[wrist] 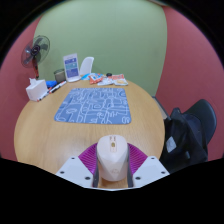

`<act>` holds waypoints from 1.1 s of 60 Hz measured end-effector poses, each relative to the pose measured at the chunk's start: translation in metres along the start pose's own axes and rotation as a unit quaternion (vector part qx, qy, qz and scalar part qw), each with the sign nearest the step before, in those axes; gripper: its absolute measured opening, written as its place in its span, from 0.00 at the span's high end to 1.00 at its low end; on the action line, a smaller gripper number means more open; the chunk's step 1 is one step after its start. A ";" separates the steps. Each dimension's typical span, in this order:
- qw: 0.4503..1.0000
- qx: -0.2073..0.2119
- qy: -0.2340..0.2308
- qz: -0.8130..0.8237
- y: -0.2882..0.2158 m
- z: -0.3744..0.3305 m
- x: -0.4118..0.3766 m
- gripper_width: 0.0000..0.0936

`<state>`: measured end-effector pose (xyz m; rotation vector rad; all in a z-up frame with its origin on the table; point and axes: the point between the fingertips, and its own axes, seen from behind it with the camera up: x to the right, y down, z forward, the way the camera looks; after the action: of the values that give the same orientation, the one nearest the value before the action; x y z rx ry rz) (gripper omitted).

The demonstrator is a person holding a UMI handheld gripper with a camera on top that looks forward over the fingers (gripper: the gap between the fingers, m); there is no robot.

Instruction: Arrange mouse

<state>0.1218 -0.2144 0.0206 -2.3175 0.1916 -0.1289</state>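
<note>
A white computer mouse [112, 158] sits between my gripper's [112, 165] two fingers, its front pointing away from me. Both magenta pads [88, 157] press against its sides, and it is held above the near part of a round wooden table [45, 140]. A blue patterned mouse mat [92, 104] lies on the table beyond the fingers, a little to the left of straight ahead.
At the table's far left stand a small fan [37, 52], a white box [37, 90], a framed card [71, 65] and some papers and pens [108, 79]. A black office chair [190, 130] stands to the right of the table. Red and green wall panels lie behind.
</note>
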 end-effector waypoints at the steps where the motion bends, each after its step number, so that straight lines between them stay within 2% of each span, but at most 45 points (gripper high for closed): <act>1: 1.000 0.003 0.000 0.000 -0.005 -0.005 -0.002 0.60; 7: 0.999 0.032 -0.010 -0.002 -0.053 -0.034 -0.012 0.60; 15: 0.994 0.099 -0.037 0.010 -0.158 -0.052 -0.028 0.60; 21: 0.988 0.143 -0.055 0.010 -0.231 -0.033 -0.041 0.60; 26: 0.986 0.147 -0.072 0.010 -0.261 0.009 -0.053 0.60; 32: 0.990 0.115 -0.083 0.003 -0.255 0.079 -0.067 0.60; 41: 0.994 0.053 -0.090 -0.015 -0.204 0.162 -0.077 0.59; 51: 0.993 0.004 -0.110 -0.030 -0.162 0.198 -0.086 0.47; 54: 0.993 -0.009 -0.111 -0.033 -0.154 0.199 -0.085 0.40; 60: 0.993 -0.002 -0.114 -0.043 -0.159 0.184 -0.086 0.07; 63: 0.993 0.006 -0.113 -0.046 -0.164 0.170 -0.086 0.11; 66: 0.993 0.010 -0.110 -0.049 -0.169 0.152 -0.085 0.10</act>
<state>0.0776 0.0238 0.0373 -2.3021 -0.0347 0.0767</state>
